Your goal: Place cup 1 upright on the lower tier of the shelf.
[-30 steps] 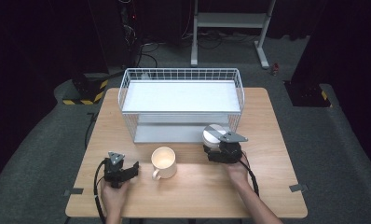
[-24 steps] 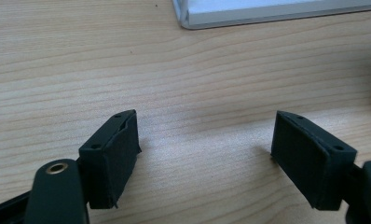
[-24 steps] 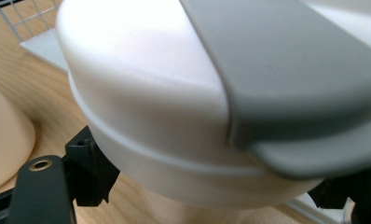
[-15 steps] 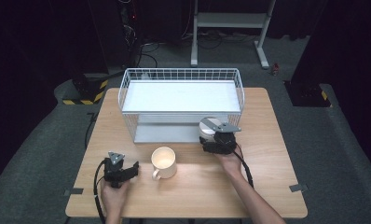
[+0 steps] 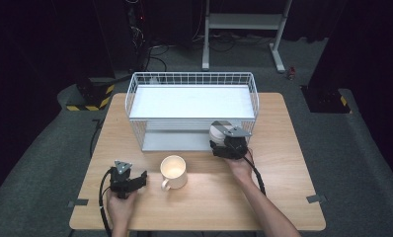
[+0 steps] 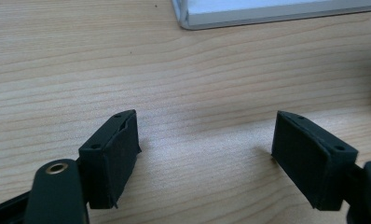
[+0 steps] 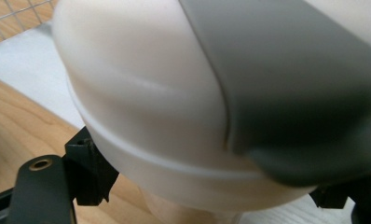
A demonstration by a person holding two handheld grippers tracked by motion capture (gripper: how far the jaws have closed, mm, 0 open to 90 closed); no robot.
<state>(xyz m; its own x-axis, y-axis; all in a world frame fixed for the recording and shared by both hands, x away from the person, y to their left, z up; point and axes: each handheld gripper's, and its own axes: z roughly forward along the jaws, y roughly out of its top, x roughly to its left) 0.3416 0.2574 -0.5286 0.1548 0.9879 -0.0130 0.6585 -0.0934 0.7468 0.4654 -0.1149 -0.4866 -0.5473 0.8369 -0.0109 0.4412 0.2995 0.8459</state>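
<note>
While the right gripper [image 5: 223,140] clasped the white-and-grey lid [image 7: 183,93] at the rack's [image 5: 192,101] lower front edge, the left gripper [image 5: 135,180] rested spread and empty on the table [image 5: 283,148] beside the mug [image 5: 174,172]. To do this well, the grip likely needed to stay firm and level, steering clear of the wires, with the lid lowered gently.

- Left tongs [image 5: 135,178] low at the near left, held in left hand [image 5: 119,207], jaws apart, nothing between them.
- Right tongs [image 5: 224,143] reach forward on an outstretched forearm, jaws spread wide.
</note>
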